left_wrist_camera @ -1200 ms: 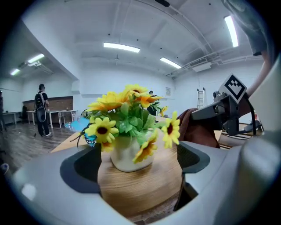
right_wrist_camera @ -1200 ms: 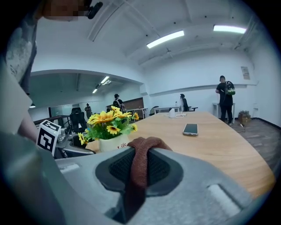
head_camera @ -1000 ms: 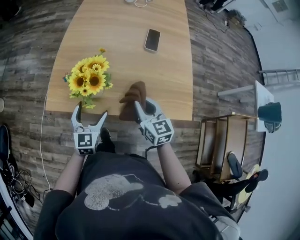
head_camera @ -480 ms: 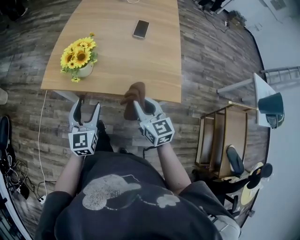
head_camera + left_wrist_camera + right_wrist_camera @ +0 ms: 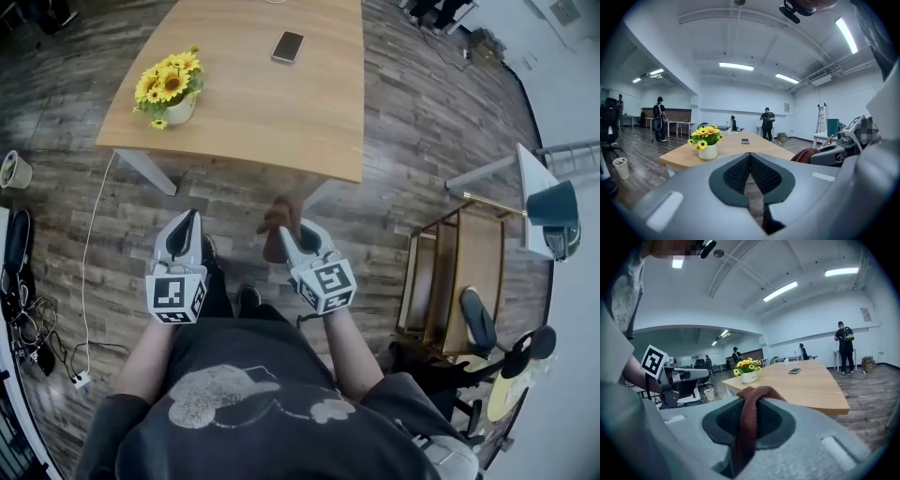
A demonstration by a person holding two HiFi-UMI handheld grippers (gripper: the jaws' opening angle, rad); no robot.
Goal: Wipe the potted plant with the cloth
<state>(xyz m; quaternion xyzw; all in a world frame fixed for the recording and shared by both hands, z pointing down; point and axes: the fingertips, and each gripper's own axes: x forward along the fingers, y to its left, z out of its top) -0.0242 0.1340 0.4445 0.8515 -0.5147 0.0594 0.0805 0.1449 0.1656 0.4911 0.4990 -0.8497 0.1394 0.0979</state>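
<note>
- The left gripper (image 5: 190,221) is held out ahead of the body on the left, pointing away and slightly downward. Its jaws have just been closing and now meet pad against pad, with nothing between them.
- The right gripper (image 5: 293,232) sits near it on the right at about the same reach, angled a little inward. Its jaws are clamped on the brown cloth (image 5: 275,223), which bunches up past the tips.
- The two grippers are apart, not touching.
- The left forearm (image 5: 150,352) and right forearm (image 5: 349,349) are bare and extend from bent elbows close to the torso.
</note>
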